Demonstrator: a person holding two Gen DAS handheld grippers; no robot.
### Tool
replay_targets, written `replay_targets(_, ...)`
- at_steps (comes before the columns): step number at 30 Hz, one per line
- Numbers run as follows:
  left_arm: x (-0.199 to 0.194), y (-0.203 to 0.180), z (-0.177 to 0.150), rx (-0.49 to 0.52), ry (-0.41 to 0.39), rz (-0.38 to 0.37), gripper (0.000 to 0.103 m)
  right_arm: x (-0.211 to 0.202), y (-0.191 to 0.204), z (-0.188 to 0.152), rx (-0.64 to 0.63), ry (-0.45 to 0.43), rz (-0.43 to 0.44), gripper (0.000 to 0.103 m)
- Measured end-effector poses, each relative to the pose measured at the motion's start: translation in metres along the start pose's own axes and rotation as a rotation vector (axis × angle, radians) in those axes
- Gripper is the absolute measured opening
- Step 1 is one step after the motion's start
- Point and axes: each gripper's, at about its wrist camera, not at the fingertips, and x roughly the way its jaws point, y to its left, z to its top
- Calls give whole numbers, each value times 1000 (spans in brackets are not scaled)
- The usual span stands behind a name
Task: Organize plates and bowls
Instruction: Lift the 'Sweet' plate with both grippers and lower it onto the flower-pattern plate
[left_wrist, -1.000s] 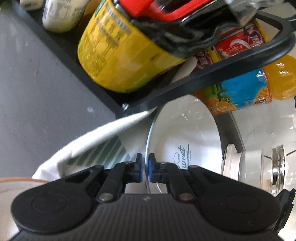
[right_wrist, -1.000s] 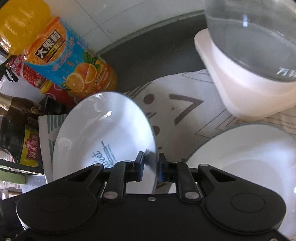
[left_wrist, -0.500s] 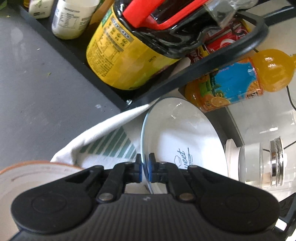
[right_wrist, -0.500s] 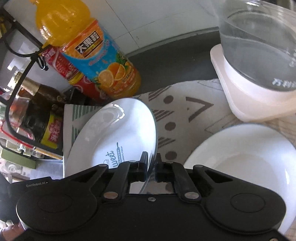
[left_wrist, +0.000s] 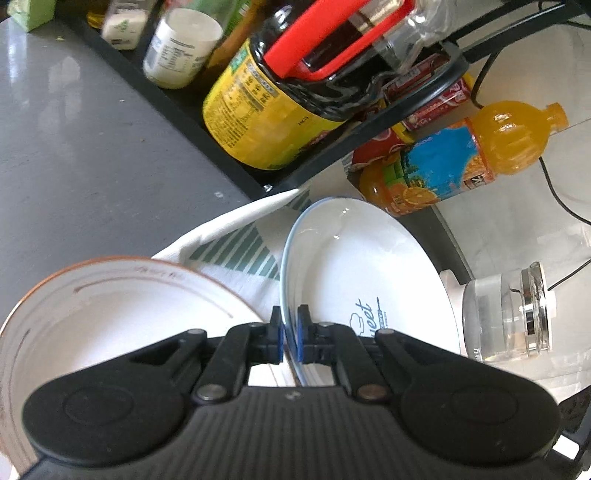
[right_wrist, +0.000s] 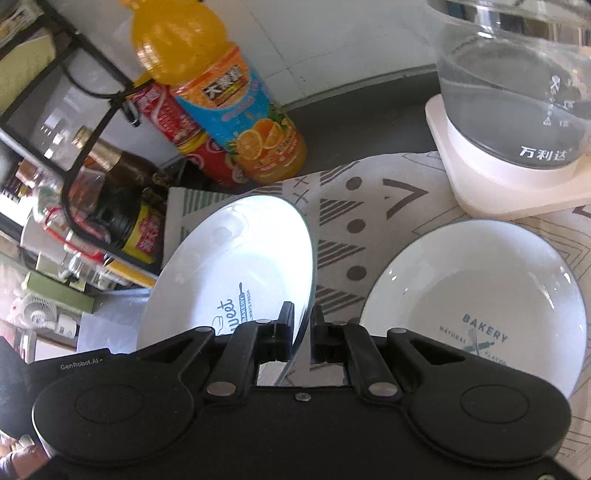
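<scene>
A white plate with blue "Sweet" lettering (left_wrist: 362, 266) is held tilted above the patterned mat. My left gripper (left_wrist: 290, 336) is shut on its thin rim at one side. Seen from the right wrist, the same white plate (right_wrist: 236, 258) has my right gripper (right_wrist: 302, 328) shut on the opposite rim. A second white plate marked "Bakery" (right_wrist: 480, 288) lies flat on the mat to the right. An orange-rimmed white dish (left_wrist: 110, 306) sits low at the left of the left wrist view, partly hidden behind the gripper body.
A black wire rack (left_wrist: 369, 144) holds a yellow-labelled jug (left_wrist: 266, 110) and several bottles. An orange juice bottle (right_wrist: 229, 99) and a red can (right_wrist: 173, 118) stand behind the mat (right_wrist: 369, 206). A glass kettle on a white base (right_wrist: 517, 110) stands at the back right. Grey countertop (left_wrist: 92, 147) lies left.
Both grippers have risen and drawn back with the "Sweet" plate, so more of the rack, bottles and "Bakery" plate shows. The right jaws have narrowed onto the rim.
</scene>
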Motion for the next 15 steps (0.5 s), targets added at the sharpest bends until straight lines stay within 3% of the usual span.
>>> replay_targets(15,-41,13,-31,-44,-70,25,4,-21,17,-22,-87,17,52,10)
